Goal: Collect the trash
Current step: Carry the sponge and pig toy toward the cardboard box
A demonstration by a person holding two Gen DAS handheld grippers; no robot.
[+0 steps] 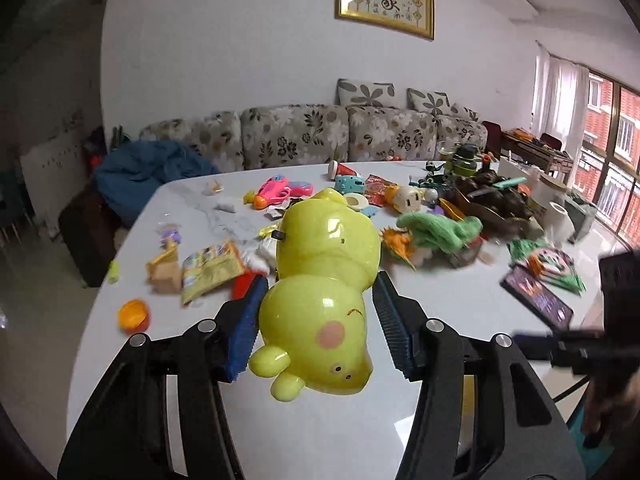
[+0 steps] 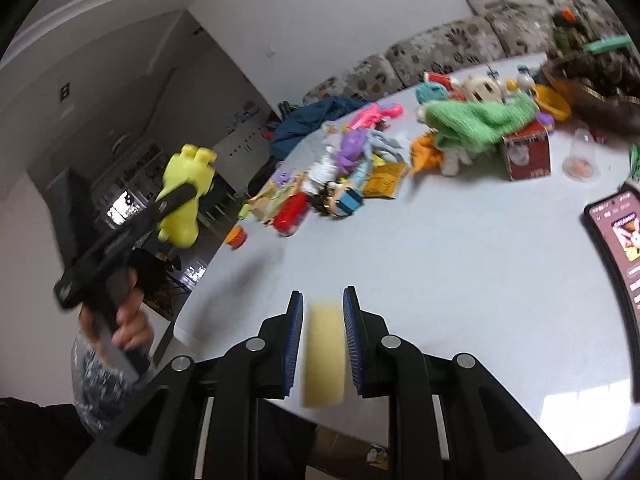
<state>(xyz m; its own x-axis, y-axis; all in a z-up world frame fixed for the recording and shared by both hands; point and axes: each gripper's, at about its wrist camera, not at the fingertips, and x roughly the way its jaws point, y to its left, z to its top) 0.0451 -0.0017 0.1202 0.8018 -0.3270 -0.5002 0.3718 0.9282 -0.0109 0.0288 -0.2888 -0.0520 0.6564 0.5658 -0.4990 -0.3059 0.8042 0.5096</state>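
Inspector A: We start with the white table (image 1: 320,420), the largest item. Toys and wrappers lie scattered across its far half, with a floral sofa (image 1: 296,136) behind it.

Inspector B: Agreed. On the right we note a phone (image 2: 616,240), screen lit, lying near the table's right edge. A green knitted cloth (image 2: 480,120) sits far right of centre, draped over a red box (image 2: 528,156).

Inspector A: Next, the yellow-green pig toy (image 1: 324,280). The left gripper (image 1: 320,320) has it clamped between its blue pads, snout toward the camera. From the right wrist view, we see it held up in the air, left of the table.

Inspector B: We record a snack wrapper (image 1: 210,268) at the left of the table and a small orange cup (image 1: 134,314) near the left edge.

Inspector A: The right gripper (image 2: 323,344) hangs over the near table edge. Its fingers stand narrowly apart around a pale yellow sponge-like block (image 2: 324,356); the blur prevents us confirming pad contact.
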